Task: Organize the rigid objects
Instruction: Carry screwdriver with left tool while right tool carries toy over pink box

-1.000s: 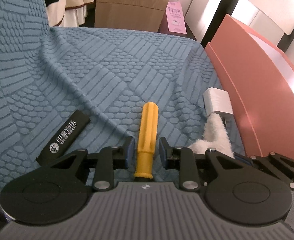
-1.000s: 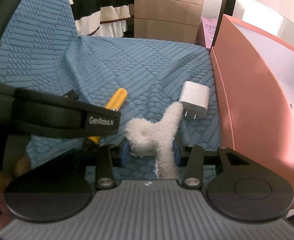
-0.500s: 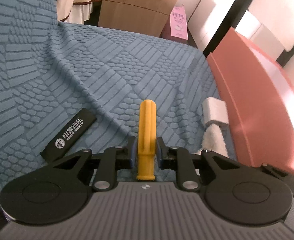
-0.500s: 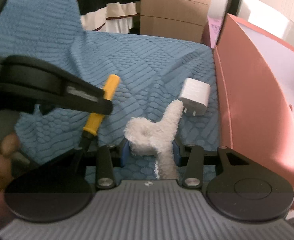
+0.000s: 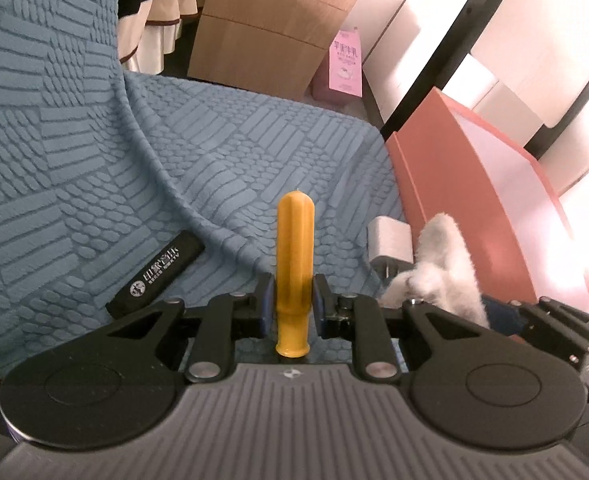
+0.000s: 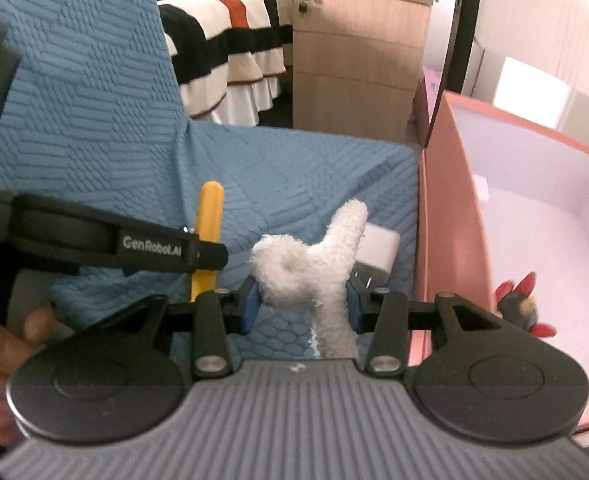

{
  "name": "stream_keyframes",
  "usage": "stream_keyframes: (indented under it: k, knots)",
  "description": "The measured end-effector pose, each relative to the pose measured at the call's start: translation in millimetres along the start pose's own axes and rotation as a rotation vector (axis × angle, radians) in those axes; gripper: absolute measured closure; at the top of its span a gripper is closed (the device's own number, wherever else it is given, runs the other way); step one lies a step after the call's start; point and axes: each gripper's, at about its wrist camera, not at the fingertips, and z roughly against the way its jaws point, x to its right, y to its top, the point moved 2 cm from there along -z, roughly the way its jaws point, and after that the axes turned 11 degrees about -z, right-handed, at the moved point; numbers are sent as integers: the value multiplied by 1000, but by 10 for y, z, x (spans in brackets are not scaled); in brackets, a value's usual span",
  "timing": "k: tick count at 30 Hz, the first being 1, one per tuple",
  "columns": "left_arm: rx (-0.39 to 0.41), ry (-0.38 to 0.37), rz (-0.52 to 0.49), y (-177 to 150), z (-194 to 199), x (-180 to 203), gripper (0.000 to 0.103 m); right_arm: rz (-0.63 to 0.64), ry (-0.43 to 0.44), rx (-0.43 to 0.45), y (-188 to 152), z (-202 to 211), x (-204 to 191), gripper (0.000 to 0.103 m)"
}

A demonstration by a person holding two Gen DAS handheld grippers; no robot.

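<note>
The handle (image 5: 295,276) is yellow. The fluffy toy (image 6: 314,268) is white. The cover (image 5: 94,184) is blue with bumpy stripes and dots. The box (image 6: 450,240) is pink. The plug (image 6: 379,249) is white.

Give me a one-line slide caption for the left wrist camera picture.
Left hand-held gripper clamps a yellow tool handle above a blue textured cover, near a black case.

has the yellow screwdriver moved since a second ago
Yes. The yellow screwdriver, clamped in the left hand-held gripper whose jaws have just been closing, has lifted off the blue cover; the black case now lies farther below it.
</note>
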Motion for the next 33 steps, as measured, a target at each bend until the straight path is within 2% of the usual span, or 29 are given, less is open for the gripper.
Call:
stream_keyframes:
  k: [9,15,19,24,33]
  knots:
    - [21,33,23,-86,257,22,81,-9,2,43,161,187,113,57]
    - [34,45,83,-220,331,-94,81,-24,11,25,71,144,118,57]
    - [33,46,88,-220,322,-104,81,-33,19,6,-8,96,117,57]
    - [52,49,74,-116,364,-40,81,-45,18,0,-9,111,150,57]
    - [108,50,67,166,627,153,81,-52,22,68,276,364,265,57]
